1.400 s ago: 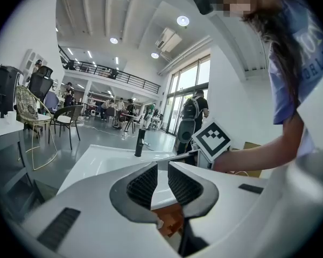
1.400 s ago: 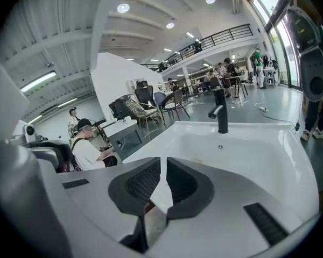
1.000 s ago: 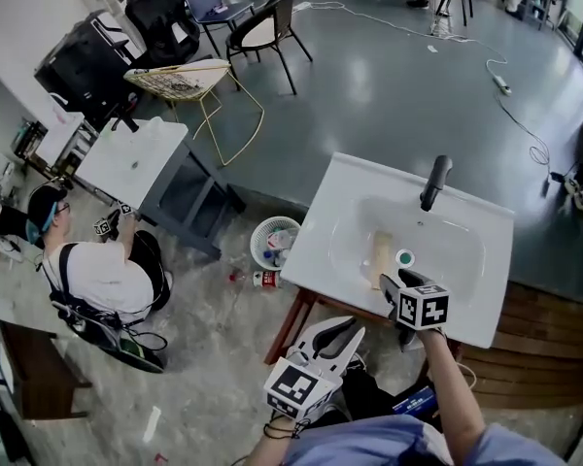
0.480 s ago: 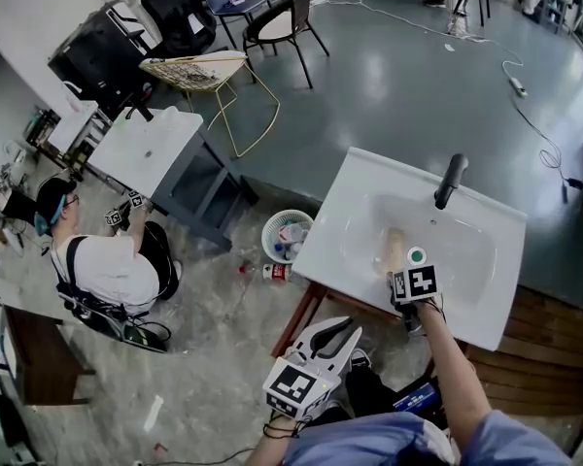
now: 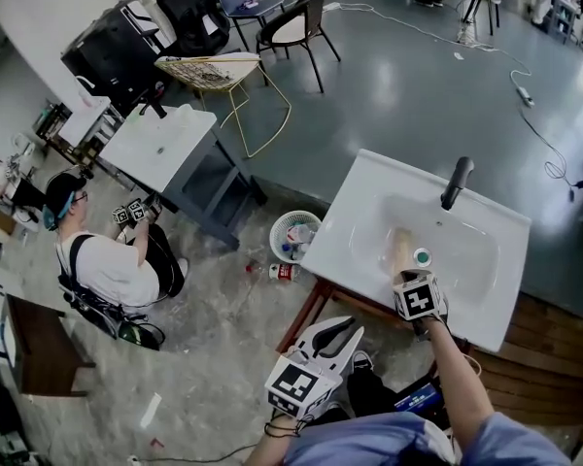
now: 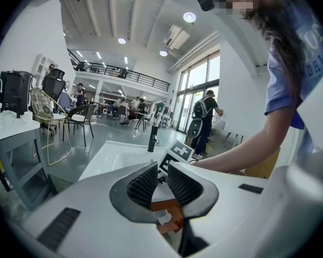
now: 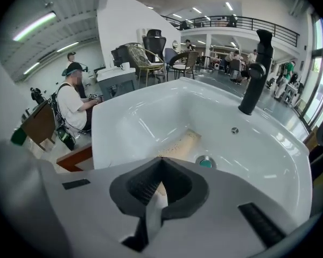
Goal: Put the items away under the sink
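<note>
A tan speckled cloth [image 5: 400, 246] lies in the white sink [image 5: 369, 178], beside the green drain plug [image 5: 423, 256]. My right gripper [image 5: 406, 276] points steeply down into the basin at the cloth's near end. Its jaws have just been closing. In the right gripper view the right gripper [image 7: 161, 161] has its tips together, with the cloth [image 7: 180, 144] showing between the pads. My left gripper [image 5: 353, 330] hangs in front of the sink, below its rim. In its own view the left gripper [image 6: 161, 165] stands slightly open with nothing between the pads.
A black faucet [image 5: 456, 183] stands at the sink's back. A wooden frame [image 5: 311, 309] carries the basin. On the floor to the left are a white waste basket [image 5: 291, 236] and a small bottle [image 5: 284, 271]. A person [image 5: 107, 260] crouches by a second sink unit [image 5: 160, 144].
My right gripper has sunk toward the near end of the tan cloth, rolled, and its jaws have come together. The left gripper has hardly shifted.
</note>
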